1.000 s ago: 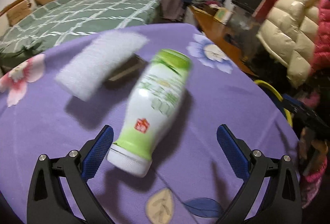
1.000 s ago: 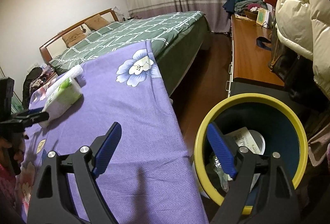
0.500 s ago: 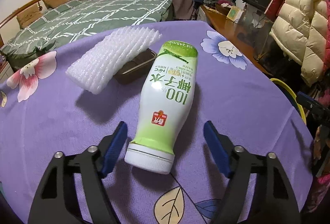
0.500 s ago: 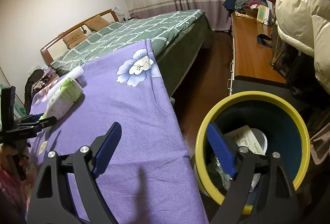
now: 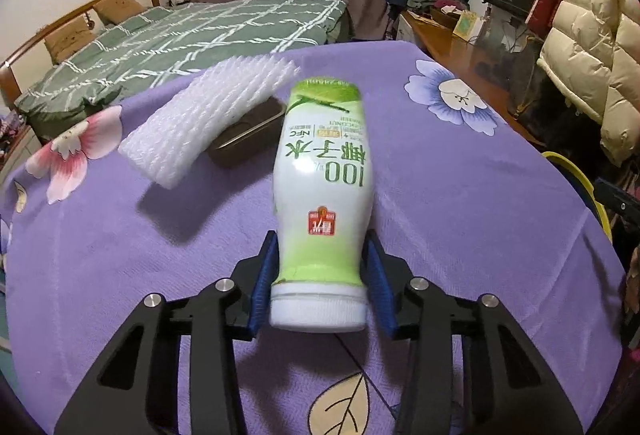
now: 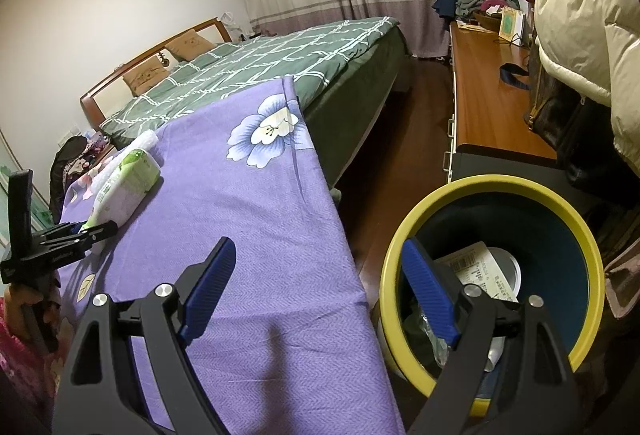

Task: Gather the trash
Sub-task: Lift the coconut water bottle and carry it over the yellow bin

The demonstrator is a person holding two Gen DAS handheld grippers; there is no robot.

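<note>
My left gripper (image 5: 320, 271) is shut on the neck end of a white and green drink bottle (image 5: 324, 187) that lies on the purple flowered tablecloth (image 5: 460, 219). The bottle also shows in the right wrist view (image 6: 124, 187), with the left gripper (image 6: 86, 231) on it. A white foam net sleeve (image 5: 208, 123) leans on a small dark tray (image 5: 248, 139) just behind the bottle. My right gripper (image 6: 320, 291) is open and empty, over the table's edge beside the yellow-rimmed trash bin (image 6: 568, 219), which holds paper and wrappers.
A bed with a green checked cover (image 6: 256, 71) stands beyond the table. A wooden sideboard (image 6: 488, 91) runs along the right wall, with puffy coats (image 6: 576, 19) hanging over it. The bin stands on the floor right of the table.
My left gripper moved forward around the bottle's cap end and closed on it. The right gripper stayed open and almost still by the bin.
</note>
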